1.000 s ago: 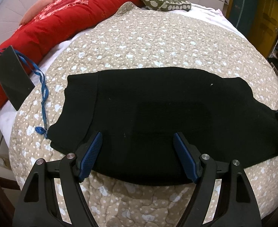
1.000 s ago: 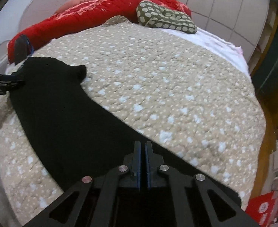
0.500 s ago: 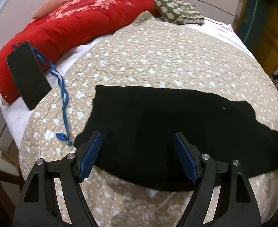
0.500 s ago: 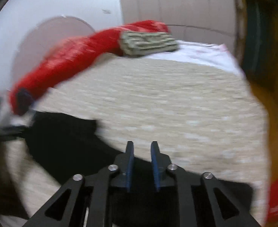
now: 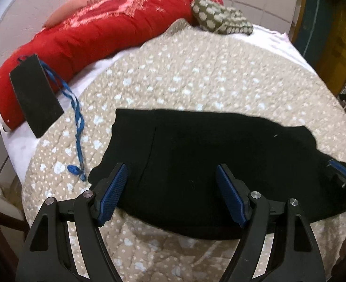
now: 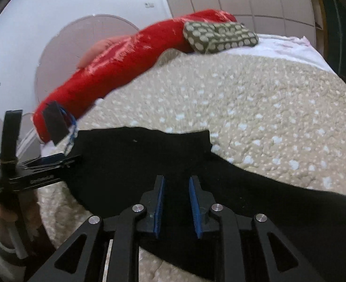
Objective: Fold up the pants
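The black pants [image 5: 208,155] lie flat on the beige dotted quilt [image 5: 196,75], waist end at the left. My left gripper [image 5: 171,183] is wide open, held just above the pants' near edge at the waist end. In the right wrist view the pants [image 6: 149,155] stretch from left to lower right. My right gripper [image 6: 176,183] is open with a narrow gap between its blue pads, above the pants' middle, holding nothing. The left gripper [image 6: 55,159] shows at the left of that view, the right one [image 5: 342,171] at the right edge of the left wrist view.
A red bolster [image 5: 97,33] and a green dotted pillow [image 5: 220,16] lie at the head of the bed. A black card [image 5: 35,94] on a blue lanyard [image 5: 77,127] lies left of the pants. A white sheet [image 6: 278,47] edges the quilt. A door [image 5: 332,42] is at the right.
My right gripper went from shut to open and let go of the pants, moving toward their middle. My left gripper stayed open and pulled back a little.
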Demonstrator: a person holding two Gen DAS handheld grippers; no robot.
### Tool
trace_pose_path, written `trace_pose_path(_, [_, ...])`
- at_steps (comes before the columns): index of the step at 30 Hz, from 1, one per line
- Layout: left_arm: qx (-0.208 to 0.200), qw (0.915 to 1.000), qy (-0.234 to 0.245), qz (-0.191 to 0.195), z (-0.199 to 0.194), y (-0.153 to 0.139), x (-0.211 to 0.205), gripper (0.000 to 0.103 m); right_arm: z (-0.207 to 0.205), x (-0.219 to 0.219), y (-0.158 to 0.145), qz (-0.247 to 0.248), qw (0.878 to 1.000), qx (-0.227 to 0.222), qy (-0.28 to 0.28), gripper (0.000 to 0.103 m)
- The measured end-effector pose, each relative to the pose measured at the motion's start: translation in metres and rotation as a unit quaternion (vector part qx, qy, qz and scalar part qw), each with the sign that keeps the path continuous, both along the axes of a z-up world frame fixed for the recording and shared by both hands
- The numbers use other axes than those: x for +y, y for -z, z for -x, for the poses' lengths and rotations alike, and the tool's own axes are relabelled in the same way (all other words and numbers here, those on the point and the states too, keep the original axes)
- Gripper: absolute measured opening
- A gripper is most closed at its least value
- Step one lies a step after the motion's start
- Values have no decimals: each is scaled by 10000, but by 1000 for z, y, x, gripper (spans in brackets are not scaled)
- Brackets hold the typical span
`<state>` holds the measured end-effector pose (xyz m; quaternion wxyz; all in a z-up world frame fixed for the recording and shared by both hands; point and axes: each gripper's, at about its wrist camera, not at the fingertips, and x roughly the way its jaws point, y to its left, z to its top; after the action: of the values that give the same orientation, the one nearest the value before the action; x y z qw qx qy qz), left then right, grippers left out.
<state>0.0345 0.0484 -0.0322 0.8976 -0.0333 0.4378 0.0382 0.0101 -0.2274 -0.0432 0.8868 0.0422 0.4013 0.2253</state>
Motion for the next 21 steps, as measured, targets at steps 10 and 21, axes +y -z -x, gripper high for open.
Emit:
trace_pose_path(10, [140, 9992, 229, 310, -8, 2, -23, 78, -50, 30, -11, -33, 9980, -144, -611, 24])
trace_pose_path(21, [220, 9989, 298, 294, -27, 7, -31, 78, -185, 3, -15, -7, 9994, -113, 334, 25])
